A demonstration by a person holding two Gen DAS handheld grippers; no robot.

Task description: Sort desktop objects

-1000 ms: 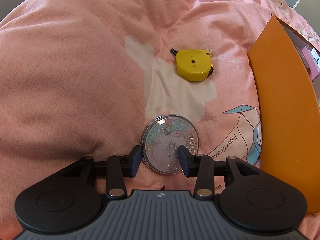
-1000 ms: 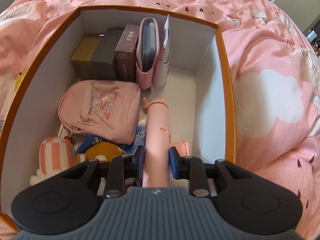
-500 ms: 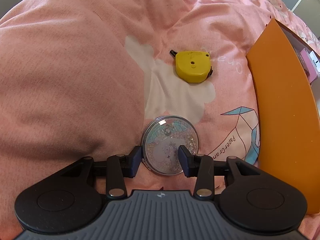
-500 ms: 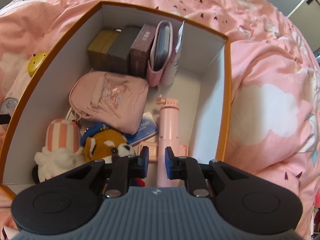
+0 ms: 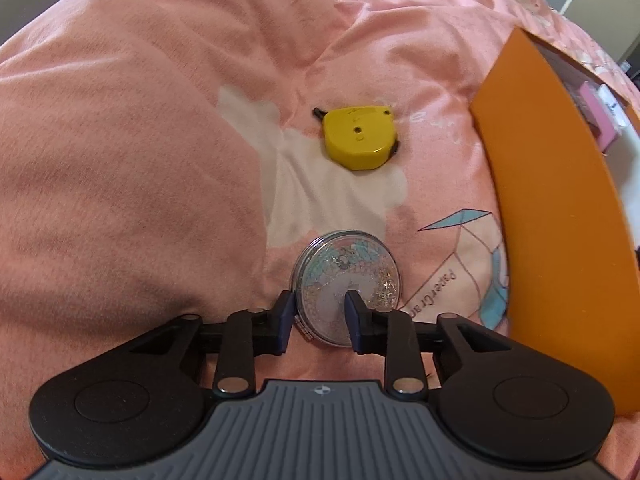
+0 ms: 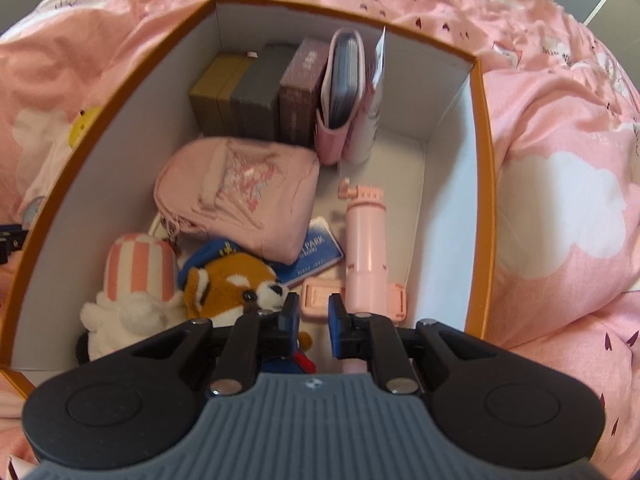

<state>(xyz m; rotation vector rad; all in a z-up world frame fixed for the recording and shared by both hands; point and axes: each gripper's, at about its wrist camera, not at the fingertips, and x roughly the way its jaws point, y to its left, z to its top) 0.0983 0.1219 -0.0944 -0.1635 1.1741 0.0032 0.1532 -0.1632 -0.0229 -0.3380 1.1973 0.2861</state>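
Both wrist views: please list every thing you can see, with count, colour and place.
bedcover: one, pink with white clouds, under everything
box: one, orange outside, white inside, on the bedcover
tape measure: one, yellow, on the bedcover
round glitter case: one, clear, at the left claw
small boxes: at least three, tan, grey, brown, standing at the box's far wall
pouch: one, pink, middle of the box
plush toys: two, orange-brown and white, box's near left corner
selfie stick: one, pink, lying at the box's right side
left claw: one, black, just been closing, case edge between its fingers, grip unclear
right claw: one, black, just been closing, empty, over the box
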